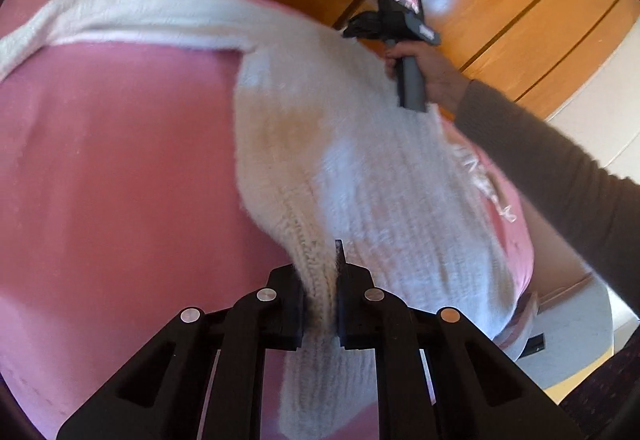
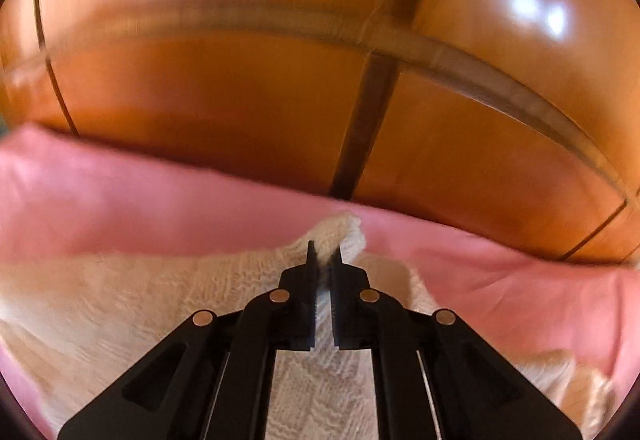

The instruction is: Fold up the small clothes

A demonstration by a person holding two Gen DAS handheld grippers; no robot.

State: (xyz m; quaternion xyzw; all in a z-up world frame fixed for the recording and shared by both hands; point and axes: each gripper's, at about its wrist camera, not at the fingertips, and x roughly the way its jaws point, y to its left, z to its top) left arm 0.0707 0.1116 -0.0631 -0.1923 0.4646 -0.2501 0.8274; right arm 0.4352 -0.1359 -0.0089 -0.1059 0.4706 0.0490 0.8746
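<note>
Over the pink cloth-covered surface (image 1: 120, 160) we pinch the soft, limp cream knitted garment (image 1: 360, 180) at two edges, left gripper (image 1: 320, 280) and right gripper (image 2: 324, 272) both closed on knit, expecting sag.

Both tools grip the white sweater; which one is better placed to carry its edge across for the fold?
Probably the right tool: it pinches a far corner of the sweater, lifted off the pink cover. The left tool clamps a ribbed edge.

A cream knitted sweater (image 1: 360, 168) lies partly lifted across a pink cloth (image 1: 120, 180).
</note>
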